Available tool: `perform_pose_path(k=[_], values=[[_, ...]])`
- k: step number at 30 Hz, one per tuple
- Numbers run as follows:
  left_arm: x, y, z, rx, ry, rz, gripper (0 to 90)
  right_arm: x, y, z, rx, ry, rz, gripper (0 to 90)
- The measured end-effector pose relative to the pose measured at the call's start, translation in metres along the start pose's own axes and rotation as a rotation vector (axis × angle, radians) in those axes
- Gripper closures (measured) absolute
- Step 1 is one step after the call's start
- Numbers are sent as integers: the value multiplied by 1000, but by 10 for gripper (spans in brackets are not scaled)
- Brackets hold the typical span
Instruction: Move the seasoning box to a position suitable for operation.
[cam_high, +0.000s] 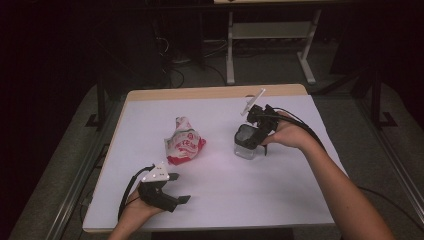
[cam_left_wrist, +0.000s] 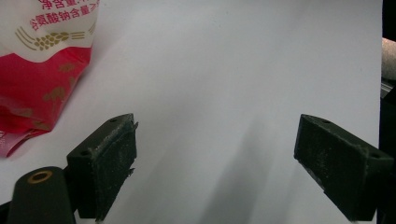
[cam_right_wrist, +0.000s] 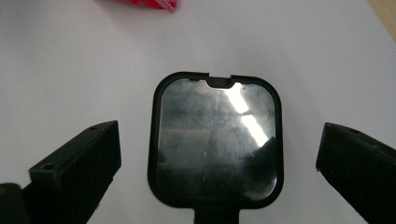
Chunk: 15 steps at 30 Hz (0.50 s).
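Hovering over the clear container (cam_high: 246, 141) at right of centre in the high view, our right tongs (cam_high: 256, 131) stand released, one jaw at either side of its black-rimmed lid (cam_right_wrist: 215, 140), neither jaw touching it in the right gripper view. We judge the grasp as approached but not yet made: closing on the container is what remains. Our left tongs (cam_high: 172, 192) rest at the lower left of the bench (cam_high: 280, 200), also released, with bare white surface between the jaws. The red-and-white packet (cam_high: 183, 141) lies left of centre, apart from both tongs, and sits at the upper left of the left gripper view (cam_left_wrist: 42, 60), untouched.
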<state>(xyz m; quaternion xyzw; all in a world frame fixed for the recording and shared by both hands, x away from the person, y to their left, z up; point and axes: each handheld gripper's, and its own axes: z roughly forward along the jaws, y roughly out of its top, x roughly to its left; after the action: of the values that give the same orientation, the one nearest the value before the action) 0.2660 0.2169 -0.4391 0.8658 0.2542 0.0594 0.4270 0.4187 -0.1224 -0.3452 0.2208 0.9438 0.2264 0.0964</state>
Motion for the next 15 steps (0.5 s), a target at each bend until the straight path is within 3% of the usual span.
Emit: perform_pose_path(k=[9, 15], values=[[-2, 0, 1, -5, -6, -4, 126, -4, 8, 14, 42, 19, 3, 0], [-2, 0, 2, -2, -10, 8, 126, -5, 8, 28, 101, 43, 16, 0]])
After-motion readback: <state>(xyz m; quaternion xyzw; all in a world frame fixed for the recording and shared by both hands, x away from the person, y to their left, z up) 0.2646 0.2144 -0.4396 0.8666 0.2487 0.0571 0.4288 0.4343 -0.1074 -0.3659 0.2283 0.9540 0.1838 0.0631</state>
